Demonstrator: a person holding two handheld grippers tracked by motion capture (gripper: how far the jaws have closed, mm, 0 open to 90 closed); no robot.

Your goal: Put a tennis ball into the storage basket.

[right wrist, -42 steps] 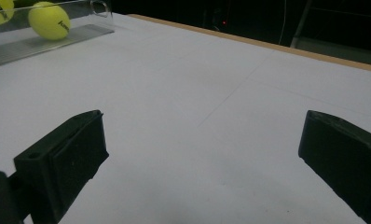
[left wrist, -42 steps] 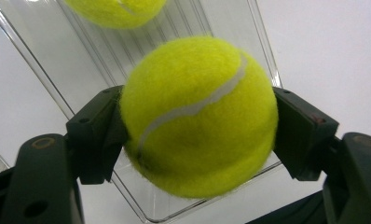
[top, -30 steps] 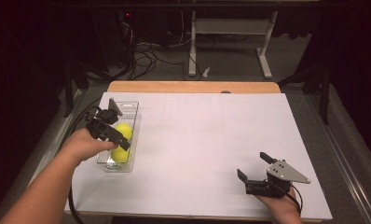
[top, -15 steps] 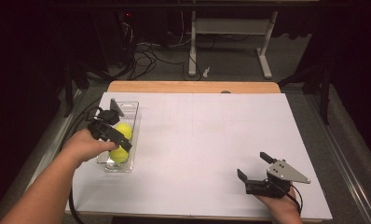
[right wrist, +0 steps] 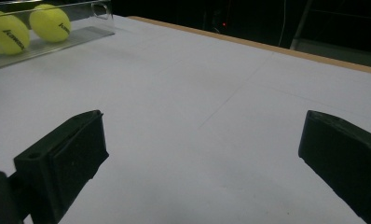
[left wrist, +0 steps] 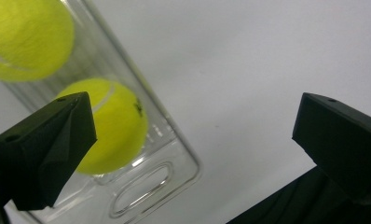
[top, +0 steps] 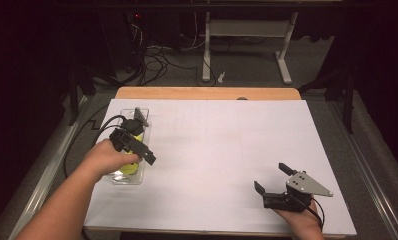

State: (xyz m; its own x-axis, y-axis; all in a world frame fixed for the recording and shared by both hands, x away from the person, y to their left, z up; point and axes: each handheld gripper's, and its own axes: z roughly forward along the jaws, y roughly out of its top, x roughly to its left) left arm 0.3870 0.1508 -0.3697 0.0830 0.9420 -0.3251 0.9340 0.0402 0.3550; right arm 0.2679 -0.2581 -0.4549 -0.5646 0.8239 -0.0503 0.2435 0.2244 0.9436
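The tennis balls [left wrist: 111, 126] are lying in a clear plastic tray [top: 116, 176] at the near left of the white-covered table [top: 217, 150], and the left claw [top: 137, 145] is hovering right over that tray with its jaws spread wide and gripping nothing; in the left gripper view one ball is sitting just behind the claw's left jaw, a second one [left wrist: 27, 37] is lying farther up the tray, and the tray's end wall with its slotted handle cut-out is showing between the jaws. The balls are looking light, springy and felt-covered, so the jaws should bite well without slipping, best across the widest part of a ball; too shallow a pinch would probably squirt it out. The tray is looking stiff, thin-walled and slick, likely to slide on the table if it is nudged. Black lettering is running across the balls in the right gripper view [right wrist: 9, 35], seemingly a brand name, but too small to be read with certainty. The right claw [top: 271, 180] is resting well apart from the tray, at the near right of the table, its jaws also standing wide apart with bare table between them.
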